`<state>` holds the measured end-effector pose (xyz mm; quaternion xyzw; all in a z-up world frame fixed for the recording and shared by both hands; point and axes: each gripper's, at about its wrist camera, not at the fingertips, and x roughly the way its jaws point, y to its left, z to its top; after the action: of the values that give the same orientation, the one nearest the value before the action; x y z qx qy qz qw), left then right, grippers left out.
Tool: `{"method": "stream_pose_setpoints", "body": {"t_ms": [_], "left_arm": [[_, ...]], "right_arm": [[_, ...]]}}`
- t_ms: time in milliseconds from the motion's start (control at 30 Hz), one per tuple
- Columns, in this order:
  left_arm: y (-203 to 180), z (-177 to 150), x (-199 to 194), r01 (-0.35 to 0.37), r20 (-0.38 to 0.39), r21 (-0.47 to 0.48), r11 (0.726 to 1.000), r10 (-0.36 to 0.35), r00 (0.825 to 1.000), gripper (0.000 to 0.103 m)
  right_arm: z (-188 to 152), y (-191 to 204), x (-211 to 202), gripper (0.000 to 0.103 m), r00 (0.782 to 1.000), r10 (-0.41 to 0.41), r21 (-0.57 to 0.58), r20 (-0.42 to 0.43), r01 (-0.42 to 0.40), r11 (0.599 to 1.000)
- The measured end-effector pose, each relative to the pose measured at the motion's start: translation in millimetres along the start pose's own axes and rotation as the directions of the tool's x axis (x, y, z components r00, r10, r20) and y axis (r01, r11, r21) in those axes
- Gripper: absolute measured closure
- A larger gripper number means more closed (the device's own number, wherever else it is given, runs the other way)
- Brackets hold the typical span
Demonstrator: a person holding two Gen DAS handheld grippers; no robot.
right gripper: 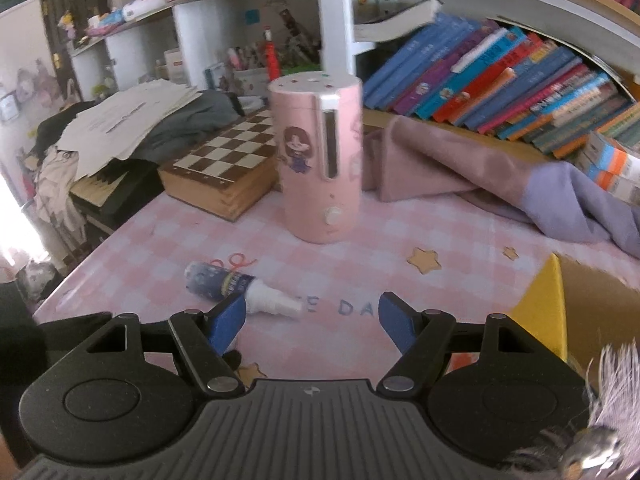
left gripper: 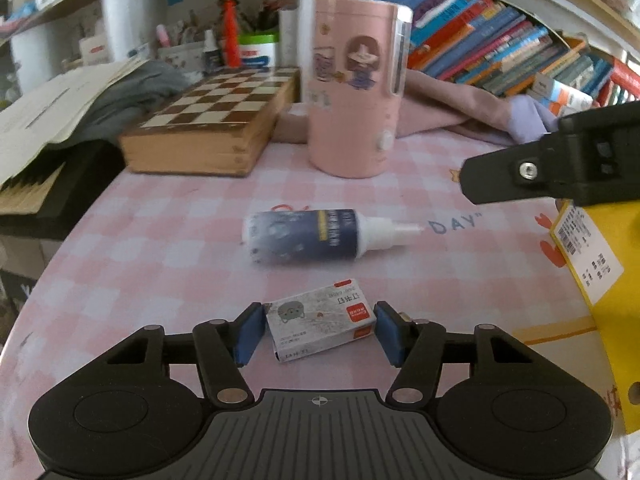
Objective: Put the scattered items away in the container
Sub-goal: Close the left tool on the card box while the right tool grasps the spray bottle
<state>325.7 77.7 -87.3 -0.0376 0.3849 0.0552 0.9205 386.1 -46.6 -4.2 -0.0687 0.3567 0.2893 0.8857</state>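
A small white staple box (left gripper: 320, 326) with a red label lies on the pink checked tabletop (left gripper: 160, 240). My left gripper (left gripper: 320, 330) is closed on it, a blue pad against each short end. Beyond it a dark-blue glue bottle (left gripper: 304, 238) lies on its side, white nozzle to the right. In the right wrist view that bottle (right gripper: 224, 284) sits just past my left fingertip. My right gripper (right gripper: 312, 320) is open with nothing between its pads. The yellow container (right gripper: 548, 304) stands at the right; its outer wall (left gripper: 592, 260) carries a barcode label.
A tall pink cylinder (left gripper: 352, 92) stands upright behind the bottle. A wooden chess box (left gripper: 208, 120) lies at back left beside papers. Pink and lilac cloth (right gripper: 460, 168) is bunched at back right under a row of books. A black finger of the right gripper (left gripper: 520, 176) juts in from the right.
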Motion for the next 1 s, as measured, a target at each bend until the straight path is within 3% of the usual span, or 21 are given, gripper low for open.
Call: {"method": "stream_pose_setpoints", "body": {"t_ms": [200,333,633,800,867,1000], "left_arm": [[25,-3,-24,-0.051,0.005,-0.054,0.997,0.051,0.999,0.044],[38,-5,-41,-0.082,0.022,-0.072,0.994,0.084,0.996,0.044],[61,-9,-76,-0.124,0.043,-0.133,0.983,0.131,0.99,0.044],[72,-10,-92,-0.14,0.058,-0.166,0.976,0.152,0.987,0.044],[73,-10,-96,-0.142,0.062,-0.172,0.975,0.155,0.986,0.044],[73,-8,-100,-0.133,0.074,-0.175,0.976,0.147,0.986,0.044]], "right_arm": [[14,18,26,0.03,0.999,0.045,-0.063,-0.028,-0.046,0.997],[21,32,52,0.03,0.993,0.063,-0.148,-0.1,-0.078,0.986],[24,63,109,0.037,0.96,0.067,-0.421,-0.271,-0.181,0.889],[26,56,129,0.046,0.939,0.09,-0.386,-0.331,-0.222,0.895],[29,52,132,0.06,0.933,0.11,-0.343,-0.342,-0.233,0.91],[28,51,130,0.069,0.933,0.122,-0.311,-0.338,-0.233,0.921]]}}
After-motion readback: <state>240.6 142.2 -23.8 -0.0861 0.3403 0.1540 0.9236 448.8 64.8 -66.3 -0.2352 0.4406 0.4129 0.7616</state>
